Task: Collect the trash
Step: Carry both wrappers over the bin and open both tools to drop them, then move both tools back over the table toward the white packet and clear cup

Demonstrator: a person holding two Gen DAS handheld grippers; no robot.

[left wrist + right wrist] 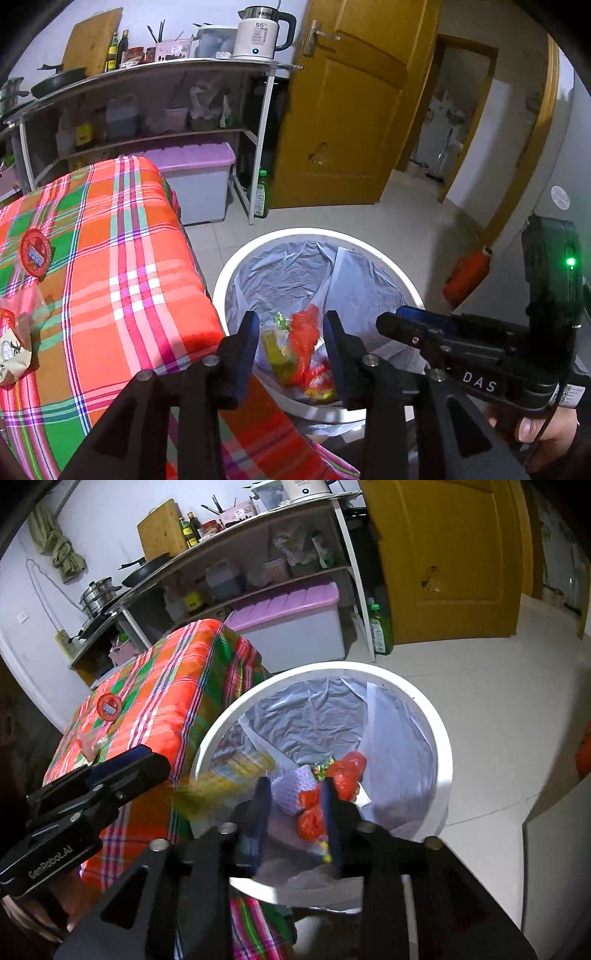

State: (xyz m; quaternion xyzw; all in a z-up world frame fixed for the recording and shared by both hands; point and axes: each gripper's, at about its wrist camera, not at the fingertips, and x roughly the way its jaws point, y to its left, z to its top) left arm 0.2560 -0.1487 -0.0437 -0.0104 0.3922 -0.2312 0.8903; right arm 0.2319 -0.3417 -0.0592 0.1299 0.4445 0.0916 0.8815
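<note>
- Two grippers hang over the white bin (236,266), which stands on the floor tight against the checked tablecloth (122,258); both sets of jaws stand apart with nothing between them.
- The left gripper (291,350) looks straight down at wrappers lying on the grey liner (291,273): a red wrapper (304,328) and a yellow-green packet (275,350).
- The right gripper (295,812) sits above the near side of the same bin; a yellow blurred packet (236,775) shows at the rim beside its left finger. Whether it is falling or resting on the liner, I cannot tell.
- The step in hand looks like a drop into the bin. To do it well, keep the jaws wide and over the bin's middle, not the rim, so nothing catches on the edge or slides onto the cloth.
- Several pieces remain on the table: a round red lid (36,253), a clear crumpled wrapper (27,317) and a beige packet (13,354) near the cloth's left edge.
- For the next pickup, I would lift clear of the rim first, since the two grippers are close and could knock together.
</note>
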